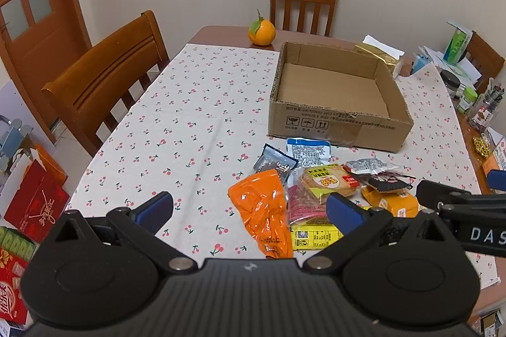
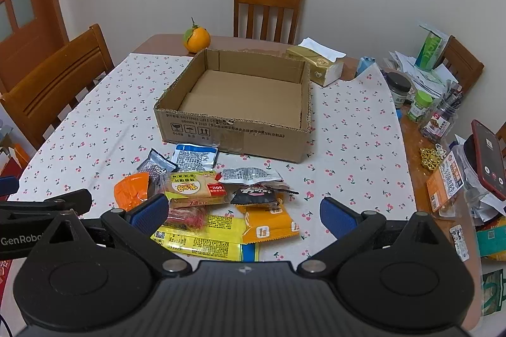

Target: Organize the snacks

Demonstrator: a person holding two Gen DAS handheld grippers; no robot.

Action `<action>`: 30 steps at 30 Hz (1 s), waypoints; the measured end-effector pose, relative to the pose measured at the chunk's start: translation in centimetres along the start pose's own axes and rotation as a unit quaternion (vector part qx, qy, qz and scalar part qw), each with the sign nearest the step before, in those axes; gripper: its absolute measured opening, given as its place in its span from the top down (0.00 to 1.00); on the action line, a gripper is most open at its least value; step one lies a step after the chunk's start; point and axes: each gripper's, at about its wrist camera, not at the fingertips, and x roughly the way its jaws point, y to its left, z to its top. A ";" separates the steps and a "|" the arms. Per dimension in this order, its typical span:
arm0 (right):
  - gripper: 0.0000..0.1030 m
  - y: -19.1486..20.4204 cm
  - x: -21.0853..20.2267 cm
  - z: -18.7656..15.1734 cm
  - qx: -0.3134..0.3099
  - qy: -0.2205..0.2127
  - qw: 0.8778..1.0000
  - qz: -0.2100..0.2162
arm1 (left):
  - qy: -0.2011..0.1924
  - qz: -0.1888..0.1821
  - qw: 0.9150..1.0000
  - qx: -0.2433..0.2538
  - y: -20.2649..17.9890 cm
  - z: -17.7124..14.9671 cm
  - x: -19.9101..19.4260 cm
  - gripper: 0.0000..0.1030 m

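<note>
Readable bits — "DAS" on right gripper (image 1: 474,210), "GenRobo" on left gripper (image 2: 34,229), "60g" upside down on the toast packet (image 2: 197,190).

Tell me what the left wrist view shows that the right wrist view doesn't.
Only the left wrist view: red gift boxes on the floor beside the table. Only the right wrist view: a red phone propped at the table's right edge. Both: the empty cardboard box, the orange, the snack pile, and open grippers, left gripper and right gripper.
</note>
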 end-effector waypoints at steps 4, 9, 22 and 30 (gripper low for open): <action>0.00 0.1 0.2 -0.1 0.000 -0.004 1.000 0.005 | 0.004 -0.003 1.000 0.000 0.0 -0.3 0.6 0.01; 0.00 0.1 0.7 -0.4 -0.002 -0.008 1.000 0.012 | 0.001 -0.009 1.000 0.003 0.1 -0.5 1.2 0.01; 0.00 -2.0 2.7 -1.6 -0.002 -0.019 1.000 0.001 | 0.011 -0.031 0.999 0.033 -0.1 -3.5 8.1 0.01; 0.00 -3.7 3.9 -3.0 0.028 0.009 0.999 -0.014 | 0.058 -0.039 0.996 0.049 -0.4 -6.5 13.3 0.01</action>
